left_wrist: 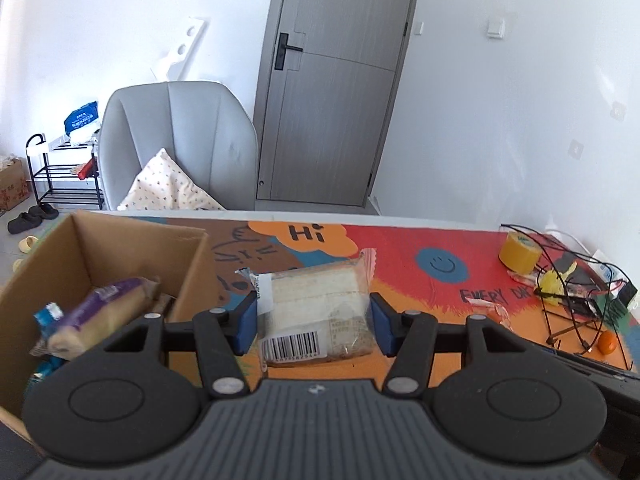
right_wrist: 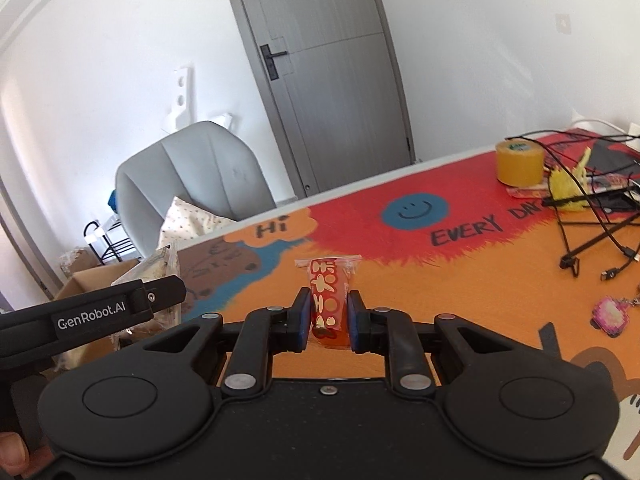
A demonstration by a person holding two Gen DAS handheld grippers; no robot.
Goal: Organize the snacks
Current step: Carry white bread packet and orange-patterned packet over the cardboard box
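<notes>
**A:** What are you working over?

**B:** Your table (right_wrist: 460, 280) wears a bright painted mat of red, orange and blue, with a smiley face, "Hi" and "EVERY DAY" lettered on it. Past its far edge stand a grey door (left_wrist: 332, 92), white walls and a grey armchair (left_wrist: 180, 140) with a patterned cushion.

**A:** And your grippers?

**B:** Your left gripper (left_wrist: 313, 322) holds a clear-wrapped sandwich bread (left_wrist: 316, 308), barcode facing the camera. The blue pads sit against both sides of the packet, set fairly wide. Just left of it is the cardboard box (left_wrist: 80, 256), with a purple-wrapped bread (left_wrist: 100, 312) and other packets inside. Your right gripper (right_wrist: 329, 322) is narrowed on a small red-and-orange snack packet (right_wrist: 329, 300), held upright just above the mat.

**A:** What does one camera give you that the other doesn't?

**B:** Only the left view looks into the box, and it shows a black shoe rack (left_wrist: 64, 172) and shoes on the floor. Only the right view catches the left tool's "GenRobot.AI" side, your thumb at the lower left corner, and a pink pixel keychain (right_wrist: 610, 316). Both show the yellow tape roll (right_wrist: 519, 162) and the tangled black cables (right_wrist: 592, 216) at the table's right end.
</notes>
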